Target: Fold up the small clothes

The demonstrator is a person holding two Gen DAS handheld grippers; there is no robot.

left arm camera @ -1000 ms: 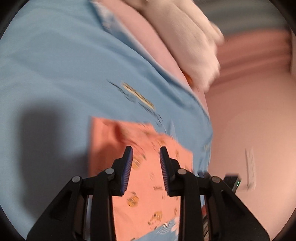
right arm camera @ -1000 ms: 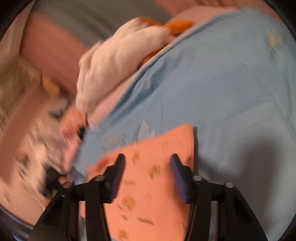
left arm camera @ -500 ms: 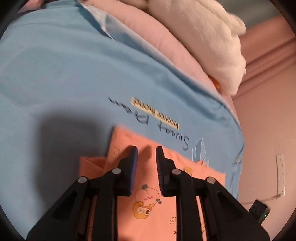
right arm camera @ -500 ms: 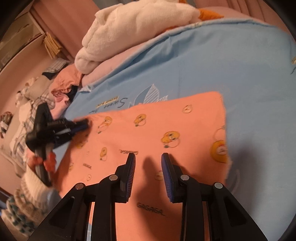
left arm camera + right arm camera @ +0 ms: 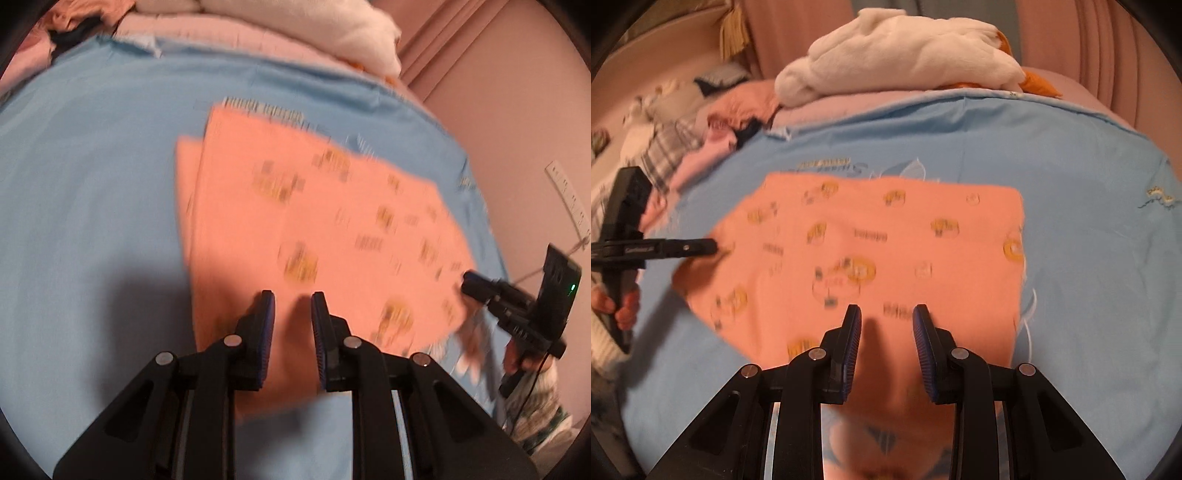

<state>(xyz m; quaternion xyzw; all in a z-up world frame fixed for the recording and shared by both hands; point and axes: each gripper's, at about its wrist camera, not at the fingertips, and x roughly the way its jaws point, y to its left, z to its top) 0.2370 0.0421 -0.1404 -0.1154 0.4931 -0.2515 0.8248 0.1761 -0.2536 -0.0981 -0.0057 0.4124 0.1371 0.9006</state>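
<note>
An orange garment printed with small yellow cartoon figures lies spread on a light blue sheet; it also shows in the right wrist view. My left gripper hovers over the garment's near part, jaws open a little, holding nothing. My right gripper hovers over the garment's near edge, jaws open, empty. The right gripper also shows in the left wrist view at the garment's right corner, and the left gripper shows in the right wrist view at the garment's left corner.
A white plush blanket sits on pink bedding at the back. A heap of loose clothes lies at the back left. A pink wall with a socket strip stands to the right.
Both grippers have pulled back from the garment, so more of it shows. Both pairs of jaws have opened a little wider. The garment now lies flat and spread.
</note>
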